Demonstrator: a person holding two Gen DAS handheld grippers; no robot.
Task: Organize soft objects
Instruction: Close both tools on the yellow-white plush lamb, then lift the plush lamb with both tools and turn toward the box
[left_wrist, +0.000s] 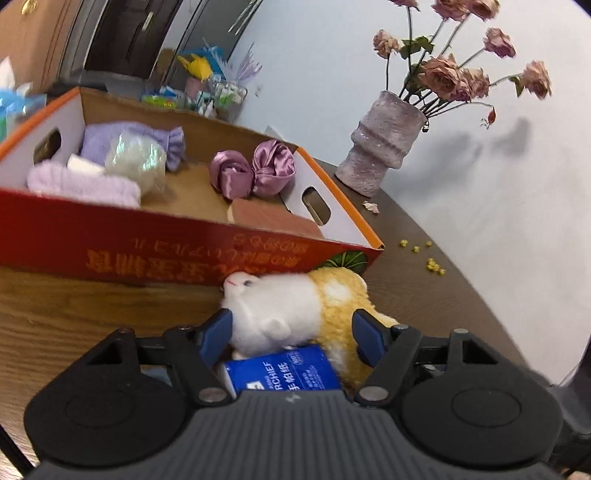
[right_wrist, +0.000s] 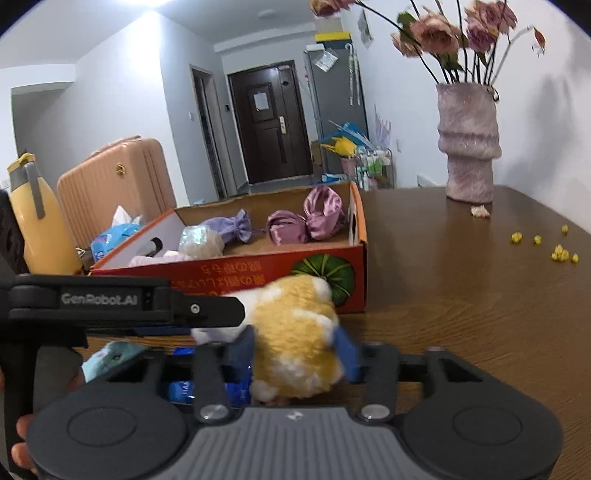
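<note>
Left gripper (left_wrist: 291, 332) and right gripper (right_wrist: 295, 343) both straddle fluffy white-and-yellow plush hamster (left_wrist: 295, 314); clamped or merely around it, cannot tell. Hamster lies on table, just short of red cardboard box (left_wrist: 147, 254). Risks: grippers tugging against each other; blue tissue packet (left_wrist: 284, 373) underneath dragged along; plush catching box wall.

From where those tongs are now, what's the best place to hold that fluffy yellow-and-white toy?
Around its round middle, from the table's near side. The plush toy lies on its side before the red box; both the left tongs and right tongs already straddle the soft, squeezable body.
</note>
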